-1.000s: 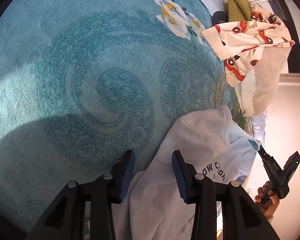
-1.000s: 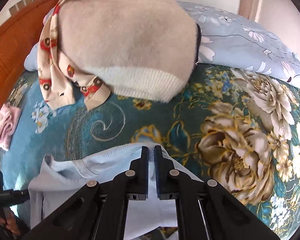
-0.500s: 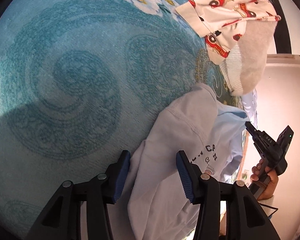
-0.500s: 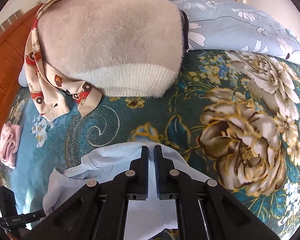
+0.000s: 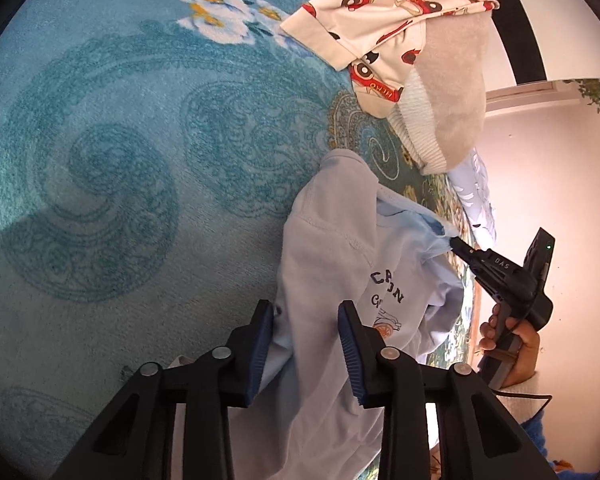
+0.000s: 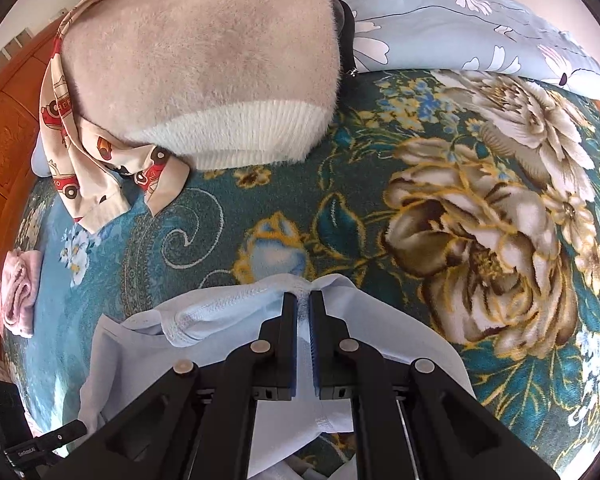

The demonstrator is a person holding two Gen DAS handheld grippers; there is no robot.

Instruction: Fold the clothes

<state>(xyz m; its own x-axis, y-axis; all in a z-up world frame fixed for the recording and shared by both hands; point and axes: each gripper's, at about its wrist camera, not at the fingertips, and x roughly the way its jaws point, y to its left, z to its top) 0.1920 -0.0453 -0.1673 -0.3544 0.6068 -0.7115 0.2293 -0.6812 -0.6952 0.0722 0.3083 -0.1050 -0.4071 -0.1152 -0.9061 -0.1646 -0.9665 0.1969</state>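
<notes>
A: Going left to right in the left wrist view, what do we have?

B: We see the teal patterned blanket (image 5: 120, 200) first, with our left gripper (image 5: 306, 344) low over it. Its jaws stand apart, released, with the edge of the pale blue T-shirt (image 5: 332, 264) lying between them but not pinched. Its dark lettering faces up.

A: And further right?

B: Our right gripper (image 5: 458, 245) is clenched on a bunched bit of the shirt's far edge, with the person's hand (image 5: 512, 340) on the handle. Above it sits a heap of clothes: a cream garment with red car prints (image 5: 384, 24) draped over a fuzzy beige sweater (image 5: 452, 92).

A: We see no basket or box, do we?

B: None that we can make out; everything lies straight on the bed.

A: Then the right wrist view, same order.

B: At the far left we see a wooden headboard (image 6: 0, 140) and a rolled pink cloth (image 6: 18, 292) beside it. Next comes the car-print garment (image 6: 84, 184), tucked under the beige sweater (image 6: 204, 64), which lies beyond the shirt on the blanket.

A: And the shirt itself?

B: It spreads right under our right gripper (image 6: 304, 308), whose jaws are closed on a fold of the blue fabric (image 6: 220, 312). To the right the blanket shows large cream flowers (image 6: 480, 224), and a pale blue floral quilt (image 6: 460, 28) lies along the far edge.
</notes>
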